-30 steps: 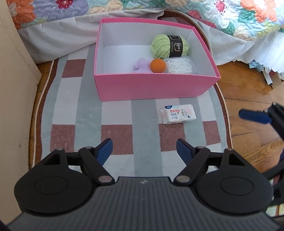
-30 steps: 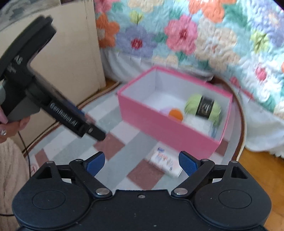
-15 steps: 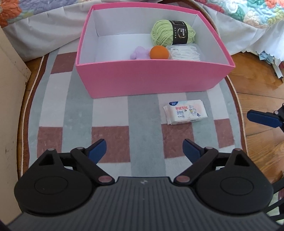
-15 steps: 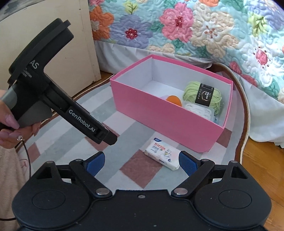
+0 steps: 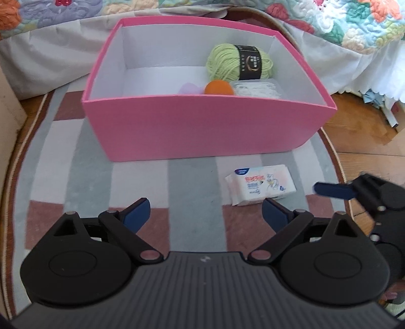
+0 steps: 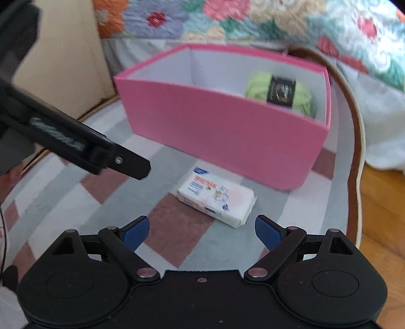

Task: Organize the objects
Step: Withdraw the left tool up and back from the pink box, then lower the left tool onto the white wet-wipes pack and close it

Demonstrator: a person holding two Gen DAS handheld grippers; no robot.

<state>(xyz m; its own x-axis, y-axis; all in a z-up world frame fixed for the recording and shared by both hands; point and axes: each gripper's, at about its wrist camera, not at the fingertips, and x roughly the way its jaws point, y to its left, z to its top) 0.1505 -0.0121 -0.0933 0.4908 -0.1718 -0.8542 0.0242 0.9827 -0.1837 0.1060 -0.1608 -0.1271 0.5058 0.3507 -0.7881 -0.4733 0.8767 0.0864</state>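
Left wrist view: the left claw (image 5: 205, 212) hangs wide and empty over a checked rug (image 5: 76, 162) of grey, white and brown squares; a white pack of wipes (image 5: 260, 184) lies flat on the rug just in front of the near wall of an open pink box (image 5: 202, 131), near the claw's right fingertip. Inside the box, toward its right end, sit a ball of green yarn (image 5: 239, 62) with a black band, an orange ball (image 5: 219, 88), a pale purple item (image 5: 189, 88) partly hidden by the wall, and a clear tub of white material (image 5: 257, 88). The right claw (image 5: 334, 190) enters from the right edge, one blue fingertip showing just beside the wipes. A floral quilt (image 5: 341, 22) hangs behind. Right wrist view: the right claw (image 6: 202, 234) is spread wide and empty, low over the rug (image 6: 63, 192), with the pack of wipes (image 6: 216, 200) just ahead between its fingers (image 6: 268, 234); the pink box (image 6: 222, 131) stands behind, yarn (image 6: 278, 93) visible inside. The left claw's black body (image 6: 76, 149) crosses from the left
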